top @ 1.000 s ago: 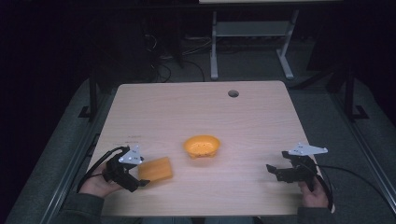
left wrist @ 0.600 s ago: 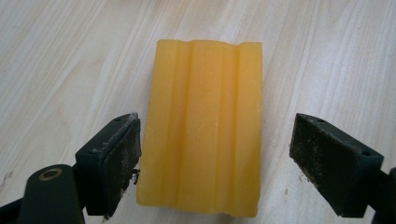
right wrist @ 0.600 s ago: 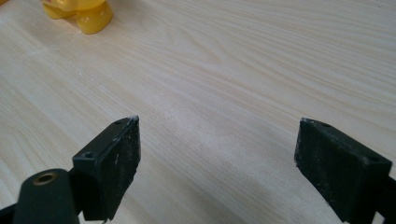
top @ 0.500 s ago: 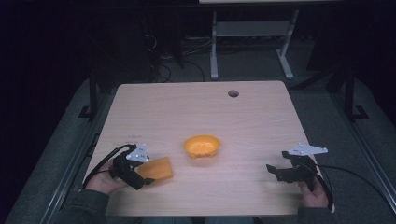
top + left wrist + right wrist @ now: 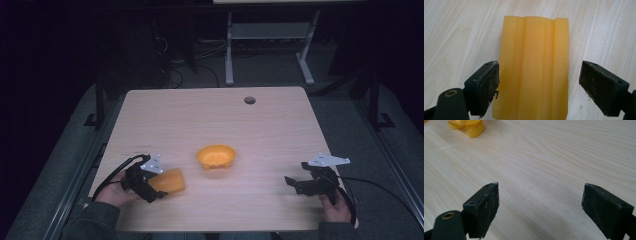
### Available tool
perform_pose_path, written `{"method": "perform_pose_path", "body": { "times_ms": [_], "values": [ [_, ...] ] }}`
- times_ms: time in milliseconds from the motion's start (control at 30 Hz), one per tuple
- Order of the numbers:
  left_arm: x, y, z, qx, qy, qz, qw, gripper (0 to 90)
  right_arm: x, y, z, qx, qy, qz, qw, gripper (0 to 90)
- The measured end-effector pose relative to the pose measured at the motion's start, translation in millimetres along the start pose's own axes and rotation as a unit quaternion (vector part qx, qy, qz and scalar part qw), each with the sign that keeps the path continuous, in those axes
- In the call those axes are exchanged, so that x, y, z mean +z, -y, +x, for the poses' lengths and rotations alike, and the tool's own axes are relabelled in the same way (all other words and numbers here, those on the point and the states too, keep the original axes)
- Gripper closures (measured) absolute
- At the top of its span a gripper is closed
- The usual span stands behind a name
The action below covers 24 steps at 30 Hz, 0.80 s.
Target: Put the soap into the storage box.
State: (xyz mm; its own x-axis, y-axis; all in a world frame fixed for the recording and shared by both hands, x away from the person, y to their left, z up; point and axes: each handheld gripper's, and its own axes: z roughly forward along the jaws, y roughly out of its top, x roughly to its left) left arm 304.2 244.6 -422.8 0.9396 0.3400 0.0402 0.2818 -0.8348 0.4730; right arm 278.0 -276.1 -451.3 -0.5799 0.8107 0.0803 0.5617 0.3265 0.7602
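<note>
Now: left gripper [image 5: 537, 82] straddles yellow block [image 5: 534, 67], jaws apart.
Right gripper [image 5: 300, 184] gapes well right of orange bowl [image 5: 216, 156].

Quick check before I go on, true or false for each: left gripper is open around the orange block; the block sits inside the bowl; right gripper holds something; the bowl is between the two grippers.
1. The left gripper stands open around the orange block. True.
2. The block sits inside the orange bowl. False: it lies on the table, left of the bowl.
3. The right gripper holds something. False: its jaws are open over bare wood.
4. The bowl is between the two grippers. True.
</note>
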Motion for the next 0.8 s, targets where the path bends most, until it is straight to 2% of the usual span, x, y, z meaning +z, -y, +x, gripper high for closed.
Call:
{"method": "perform_pose_path", "body": {
  "times_ms": [333,433,500,633,800],
  "values": [
    [4.0,-2.2,3.7,-0.002,-0.001,0.003,1.0,15.0,0.2,-0.1,0.1,-0.001,0.0,0.0,1.0,14.0],
    [6.5,-3.6,4.4,-0.01,0.003,0.005,0.9999,15.0,0.6,-0.2,0.3,-0.001,-0.001,0.0,1.0,13.9],
    [8.3,-4.9,5.4,0.001,0.001,0.012,0.9999,15.1,0.6,-0.2,0.3,-0.001,-0.001,0.0,1.0,13.9],
    [12.0,-6.1,4.6,-0.003,0.002,0.017,0.9998,15.0,0.5,-0.2,0.3,-0.001,-0.001,0.0,1.0,13.9],
    [15.0,-7.0,6.7,0.001,0.004,0.024,0.9997,15.1,0.7,-0.2,0.4,-0.002,-0.001,0.0,1.0,13.9]
  ]
}}
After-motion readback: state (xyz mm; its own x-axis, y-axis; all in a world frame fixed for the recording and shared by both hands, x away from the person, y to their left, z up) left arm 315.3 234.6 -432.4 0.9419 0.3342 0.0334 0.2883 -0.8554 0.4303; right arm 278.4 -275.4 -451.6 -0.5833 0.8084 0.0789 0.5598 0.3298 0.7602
